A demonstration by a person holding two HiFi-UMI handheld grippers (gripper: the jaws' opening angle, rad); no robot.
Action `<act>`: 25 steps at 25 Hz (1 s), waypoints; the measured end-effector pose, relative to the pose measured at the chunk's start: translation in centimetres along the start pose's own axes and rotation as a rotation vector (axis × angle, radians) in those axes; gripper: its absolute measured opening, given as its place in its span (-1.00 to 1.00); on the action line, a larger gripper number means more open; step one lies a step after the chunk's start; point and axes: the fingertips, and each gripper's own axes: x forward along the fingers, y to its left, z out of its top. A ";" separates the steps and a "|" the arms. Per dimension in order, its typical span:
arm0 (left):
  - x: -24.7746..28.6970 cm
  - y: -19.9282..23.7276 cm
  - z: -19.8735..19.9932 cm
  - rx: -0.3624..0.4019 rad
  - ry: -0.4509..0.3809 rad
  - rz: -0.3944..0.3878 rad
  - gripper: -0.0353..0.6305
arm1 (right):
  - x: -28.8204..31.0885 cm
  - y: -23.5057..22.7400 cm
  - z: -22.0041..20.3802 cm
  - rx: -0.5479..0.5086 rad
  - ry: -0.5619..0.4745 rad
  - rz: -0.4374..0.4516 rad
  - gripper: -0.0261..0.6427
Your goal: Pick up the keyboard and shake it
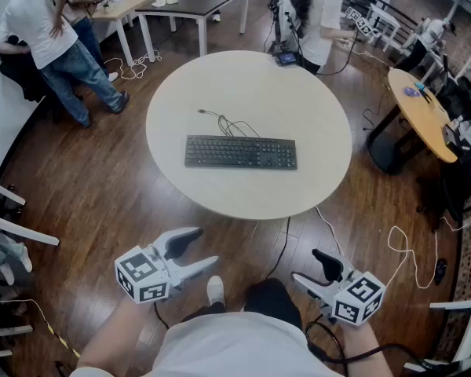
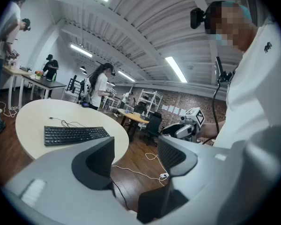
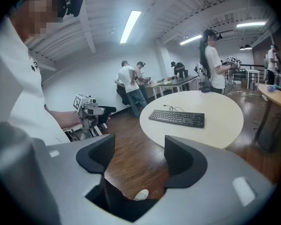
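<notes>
The keyboard (image 1: 241,152) is a slim, black, full-width board with a number block at its right end. It lies flat and keys-up on the round, pale counter (image 1: 298,85). It rests a little nearer the person than the counter's middle, and its long side runs across the head view, almost parallel to the near rim. All four edges sit well inside the rim. Seen low from the side in the right gripper view, it shows a thin, even profile. Its thin dark cable (image 1: 234,124) leaves the far long edge and lies in loose loops on the counter just behind. The cable's plug end (image 1: 202,111) lies loose on the surface.
</notes>
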 end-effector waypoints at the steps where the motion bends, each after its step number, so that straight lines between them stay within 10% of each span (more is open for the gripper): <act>1: 0.5 1.1 0.4 -0.002 -0.007 0.011 -0.06 | 0.6 -1.2 0.5 -0.005 0.005 -0.002 0.08; 17: 6.0 18.6 2.4 -0.119 0.073 0.333 -0.06 | 13.2 -22.8 5.9 -0.016 0.159 0.130 0.04; 25: 4.6 28.2 -0.9 -0.281 0.147 0.432 -0.06 | 19.0 -30.2 3.7 0.172 0.221 0.103 0.03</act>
